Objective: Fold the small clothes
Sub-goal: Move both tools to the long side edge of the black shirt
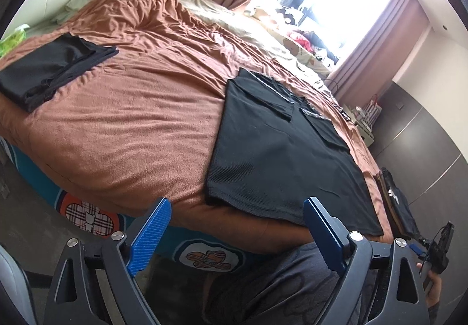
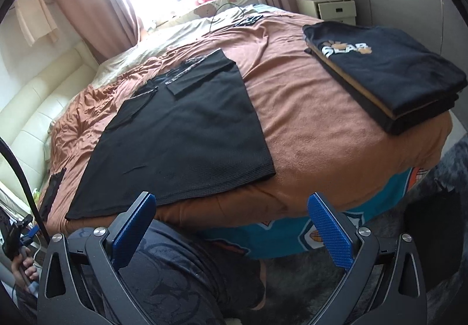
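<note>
Both grippers wide apart, holding nothing

Your left gripper (image 1: 237, 225) and right gripper (image 2: 234, 219) hang below the black shirt (image 1: 280, 155); grab only one layer and its folded sleeves could slide open.

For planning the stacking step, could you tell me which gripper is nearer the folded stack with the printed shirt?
Right. The folded stack lies ahead of the right gripper; the left gripper sits farther off.

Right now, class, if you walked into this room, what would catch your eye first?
A black shirt lies flat with sleeves folded in, mid-bed on the rust-brown blanket. A folded stack topped by a printed black shirt sits at the bed's right corner. Both grippers, left and right, are open and empty.
</note>
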`<act>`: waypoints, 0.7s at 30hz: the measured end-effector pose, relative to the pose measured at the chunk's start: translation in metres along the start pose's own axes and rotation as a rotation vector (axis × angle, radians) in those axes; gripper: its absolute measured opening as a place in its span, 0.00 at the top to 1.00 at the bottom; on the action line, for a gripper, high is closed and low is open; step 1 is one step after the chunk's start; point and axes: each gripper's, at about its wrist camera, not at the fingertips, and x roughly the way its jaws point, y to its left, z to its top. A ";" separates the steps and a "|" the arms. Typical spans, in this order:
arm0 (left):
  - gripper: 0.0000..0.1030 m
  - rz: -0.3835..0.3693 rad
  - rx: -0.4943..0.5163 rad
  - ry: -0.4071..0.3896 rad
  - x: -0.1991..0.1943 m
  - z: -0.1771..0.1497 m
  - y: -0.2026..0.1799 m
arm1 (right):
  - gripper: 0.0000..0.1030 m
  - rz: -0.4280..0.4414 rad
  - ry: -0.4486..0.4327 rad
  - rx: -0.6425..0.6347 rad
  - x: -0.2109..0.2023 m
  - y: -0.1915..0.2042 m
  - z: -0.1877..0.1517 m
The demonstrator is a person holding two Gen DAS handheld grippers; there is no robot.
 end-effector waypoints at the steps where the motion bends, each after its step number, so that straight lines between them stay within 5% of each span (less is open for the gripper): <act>1: 0.13 -0.002 -0.002 0.008 0.006 0.001 0.000 | 0.00 0.002 0.009 0.007 0.006 -0.001 0.002; 12: 0.44 0.006 -0.072 0.160 0.082 0.003 0.017 | 0.00 0.081 0.001 0.059 0.049 -0.024 0.010; 21: 0.52 0.047 -0.107 0.185 0.102 -0.001 0.028 | 0.26 0.101 0.051 0.101 0.082 -0.040 0.009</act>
